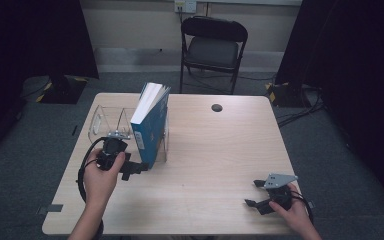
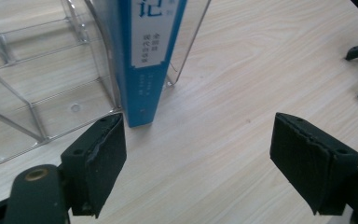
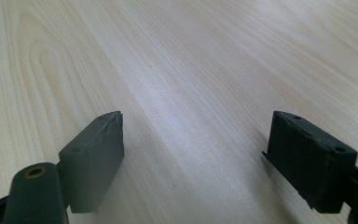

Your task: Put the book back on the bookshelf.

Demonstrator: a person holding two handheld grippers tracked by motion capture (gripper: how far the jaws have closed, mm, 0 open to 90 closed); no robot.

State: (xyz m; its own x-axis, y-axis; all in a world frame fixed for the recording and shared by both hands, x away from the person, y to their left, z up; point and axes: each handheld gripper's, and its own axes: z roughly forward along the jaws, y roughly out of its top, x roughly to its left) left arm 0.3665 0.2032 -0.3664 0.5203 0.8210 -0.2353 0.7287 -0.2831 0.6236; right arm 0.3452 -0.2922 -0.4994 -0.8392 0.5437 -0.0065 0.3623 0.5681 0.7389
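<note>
The blue book (image 1: 149, 125) stands upright, leaning slightly, in the clear rack (image 1: 105, 120).

Dim room, dark curtains both sides; the table (image 1: 215, 150) is the brightest area, lit evenly from above. Soft, short shadows beside the book (image 1: 150, 125) in the high view. High view slightly soft and grainy. Gripper views: wood grain sharp at mid-distance, near pads blurred. Pale sheen on the wood in the right gripper view. Clear rack (image 2: 37, 93) shows faint glints.
</note>
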